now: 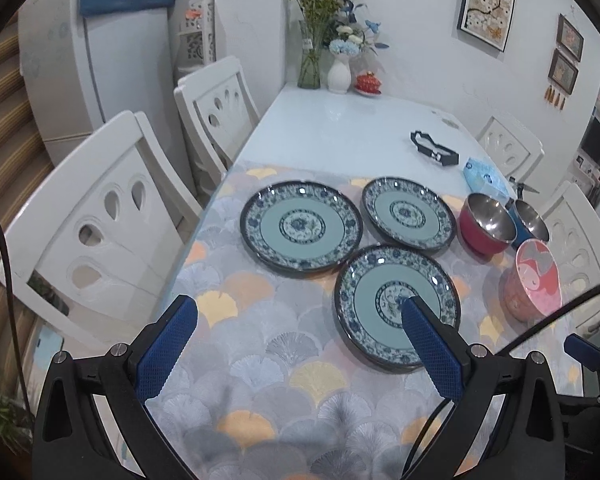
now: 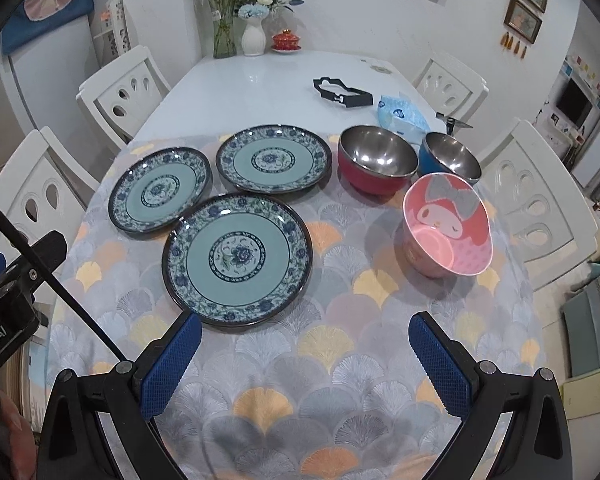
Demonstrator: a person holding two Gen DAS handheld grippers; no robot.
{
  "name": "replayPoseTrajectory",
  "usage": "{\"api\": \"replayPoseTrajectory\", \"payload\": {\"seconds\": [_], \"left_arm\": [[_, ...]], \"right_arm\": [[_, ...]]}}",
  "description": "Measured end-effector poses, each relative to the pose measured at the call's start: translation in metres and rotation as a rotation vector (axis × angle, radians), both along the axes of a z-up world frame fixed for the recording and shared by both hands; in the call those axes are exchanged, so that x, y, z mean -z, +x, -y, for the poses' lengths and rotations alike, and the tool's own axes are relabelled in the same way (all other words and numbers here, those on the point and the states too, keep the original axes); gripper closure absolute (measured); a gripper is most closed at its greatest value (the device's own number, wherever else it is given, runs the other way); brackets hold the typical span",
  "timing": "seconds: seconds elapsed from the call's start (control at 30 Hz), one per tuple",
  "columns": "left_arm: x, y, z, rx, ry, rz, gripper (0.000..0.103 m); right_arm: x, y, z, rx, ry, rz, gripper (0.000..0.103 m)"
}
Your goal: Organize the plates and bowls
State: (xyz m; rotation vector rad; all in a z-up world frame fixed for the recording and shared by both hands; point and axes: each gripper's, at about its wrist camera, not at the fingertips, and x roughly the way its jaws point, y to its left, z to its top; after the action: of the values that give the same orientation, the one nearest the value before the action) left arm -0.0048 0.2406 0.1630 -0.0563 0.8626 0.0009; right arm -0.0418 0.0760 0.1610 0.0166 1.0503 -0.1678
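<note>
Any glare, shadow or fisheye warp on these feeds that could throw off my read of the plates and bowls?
Left wrist view: chairs and walls bow at the edges; small highlights dot the plate rims; dark gripper shadow on the near cloth. Right wrist view: steel glare inside the red bowl, nearest plate sharp, corners vignetted black.
</note>
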Motion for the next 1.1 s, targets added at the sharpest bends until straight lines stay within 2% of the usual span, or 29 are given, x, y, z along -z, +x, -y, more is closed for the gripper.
{"api": "replayPoseTrajectory", "payload": {"seconds": [0.47, 0.67, 0.87, 1.1], "left_arm": [[0.016, 0.001, 0.002, 0.002, 0.034, -0.059, 0.001], [0.025, 0.012, 0.007, 0.035, -0.002, -0.082, 0.001], [0.037, 0.035, 0.012, 0.079, -0.044, -0.090, 0.001], [0.069, 0.056, 0.020, 0.065, -0.064, -0.169, 0.003]], "right_arm": [[0.020, 0.014, 0.017, 0.030, 0.084, -0.055, 0.000], [0.022, 0.016, 0.027, 0.039, 0.083, -0.051, 0.000], [0.020, 0.027, 0.046, 0.021, 0.109, -0.005, 0.000], [0.042, 0.056, 0.049, -0.043, 0.130, -0.013, 0.002]]}}
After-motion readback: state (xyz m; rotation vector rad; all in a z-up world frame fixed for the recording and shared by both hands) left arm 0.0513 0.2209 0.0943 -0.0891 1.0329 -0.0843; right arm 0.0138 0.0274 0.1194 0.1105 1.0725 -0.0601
